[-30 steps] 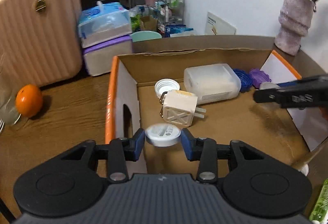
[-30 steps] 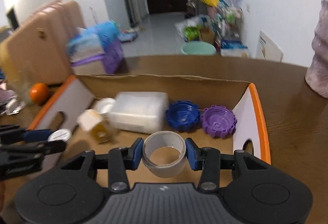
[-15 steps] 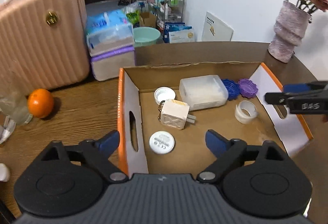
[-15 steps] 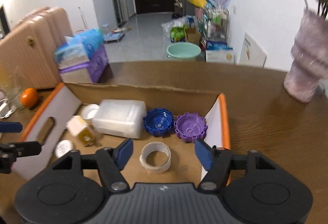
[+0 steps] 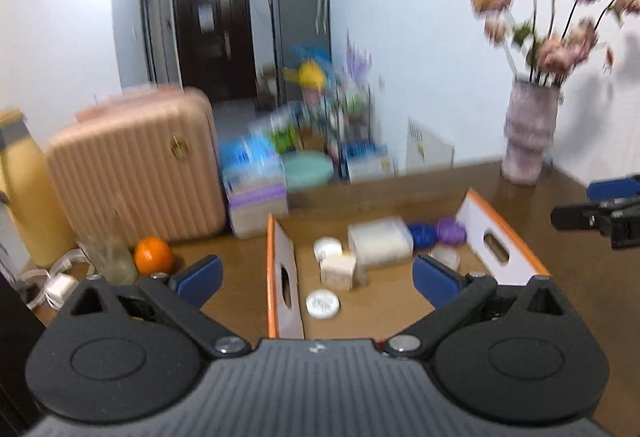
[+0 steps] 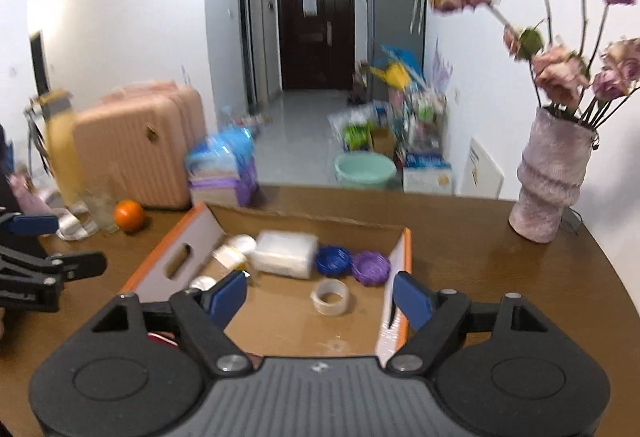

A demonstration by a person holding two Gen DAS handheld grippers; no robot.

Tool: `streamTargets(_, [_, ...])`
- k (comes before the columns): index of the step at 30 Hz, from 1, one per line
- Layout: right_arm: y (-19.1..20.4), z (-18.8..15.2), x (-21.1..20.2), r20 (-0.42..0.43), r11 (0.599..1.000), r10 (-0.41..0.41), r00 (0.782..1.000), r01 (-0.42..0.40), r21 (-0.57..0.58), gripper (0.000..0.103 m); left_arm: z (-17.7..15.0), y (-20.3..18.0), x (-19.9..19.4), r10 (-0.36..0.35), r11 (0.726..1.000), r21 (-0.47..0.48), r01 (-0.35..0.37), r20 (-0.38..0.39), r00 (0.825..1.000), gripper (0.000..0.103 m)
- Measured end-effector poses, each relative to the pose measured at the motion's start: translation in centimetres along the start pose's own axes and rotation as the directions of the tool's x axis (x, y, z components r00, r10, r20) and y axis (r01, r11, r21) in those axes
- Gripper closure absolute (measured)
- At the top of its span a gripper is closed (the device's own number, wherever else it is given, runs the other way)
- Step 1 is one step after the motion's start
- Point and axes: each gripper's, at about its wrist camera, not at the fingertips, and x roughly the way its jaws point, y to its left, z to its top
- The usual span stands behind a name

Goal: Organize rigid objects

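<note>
An orange-rimmed cardboard box [image 5: 272,269] [image 6: 407,277] lies on the brown table. Inside it lie a white round cap [image 5: 322,303], a cream plug adapter [image 5: 338,268], a frosted plastic container [image 5: 379,241] [image 6: 285,253], a blue lid [image 6: 333,260], a purple lid [image 6: 371,267] and a tape roll [image 6: 330,297]. My left gripper [image 5: 316,279] hangs above and in front of the box, its jaws still opening, nothing between them. My right gripper [image 6: 320,297] is also raised, jaws still opening and empty, with the tape roll lying below.
An orange [image 5: 153,255] [image 6: 128,215] and a glass [image 5: 110,257] sit left of the box. A pink suitcase [image 5: 136,165] stands behind. A vase of flowers [image 6: 552,177] stands at the table's back right. Tissue packs [image 6: 222,173] sit behind the box.
Both grippers let go: the white cap and the tape roll now lie in the box. Both grippers opened wide and rose back away from the box.
</note>
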Motion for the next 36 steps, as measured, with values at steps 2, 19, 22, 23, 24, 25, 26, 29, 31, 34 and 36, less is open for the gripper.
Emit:
streamTargets(2, [0.6, -1.5, -1.7, 0.091, 1.0, -0.006, 0.996, 0.006, -0.003, 0.016, -0.9, -0.2, -1.7, 0.038, 0.999, -0.004, -0.038, 0.075, 0.996, 0.0])
streamTargets(19, [5.1, -12.7, -11.5, 0.429, 0.999, 0.003, 0.903, 0.013, -0.035, 0.017, -11.2, -0.4, -12.8, 0.119, 0.993, -0.049, -0.109, 0.393, 0.912, 0.0])
streamTargets(22, [5.9, -14.5, -13.4, 0.45, 0.999, 0.001, 0.893, 0.02, -0.043, 0.017, -13.0, -0.4, -14.8, 0.125, 0.992, -0.041, -0.119, 0.378, 0.917, 0.0])
streamTargets(23, [6.3, -15.3, -14.1, 0.455, 0.999, 0.003, 0.891, 0.022, -0.05, 0.017, -14.0, -0.5, -15.7, 0.131, 0.991, -0.048, -0.122, 0.379, 0.916, 0.0])
streamTargets(24, [6.7, -16.4, -14.9, 0.462, 0.998, 0.003, 0.887, 0.024, -0.053, 0.017, -15.0, -0.5, -16.4, 0.139, 0.99, -0.063, -0.125, 0.378, 0.915, 0.0])
streamTargets(25, [6.9, -17.2, -15.5, 0.464, 0.998, 0.006, 0.886, 0.022, -0.055, 0.017, -16.2, -0.6, -17.2, 0.134, 0.991, -0.076, -0.114, 0.377, 0.916, 0.0])
streamTargets(26, [7.3, -18.3, -16.2, 0.465, 0.998, 0.007, 0.885, 0.02, -0.055, 0.017, -17.4, -0.7, -17.9, 0.123, 0.992, -0.083, -0.099, 0.37, 0.921, 0.0])
streamTargets(29, [8.3, -21.6, -18.3, 0.469, 0.999, -0.003, 0.883, 0.024, -0.04, 0.016, -20.5, -1.3, -20.4, 0.1, 0.994, -0.078, -0.077, 0.368, 0.924, 0.0])
streamTargets(31, [9.1, -24.0, -19.7, 0.47, 0.998, -0.02, 0.882, 0.041, -0.036, 0.015, -22.4, -1.4, -22.3, 0.084, 0.996, -0.052, -0.069, 0.389, 0.917, 0.0])
streamTargets(34, [10.2, -26.9, -22.0, 0.48, 0.998, -0.016, 0.877, 0.042, -0.045, 0.014, -25.6, -1.8, -25.2, 0.126, 0.992, -0.054, -0.114, 0.422, 0.898, 0.0])
streamTargets(36, [11.0, -28.9, -23.6, 0.482, 0.999, -0.015, 0.876, 0.036, -0.034, 0.014, -27.1, -2.0, -26.4, 0.119, 0.993, -0.043, -0.111, 0.425, 0.897, 0.0])
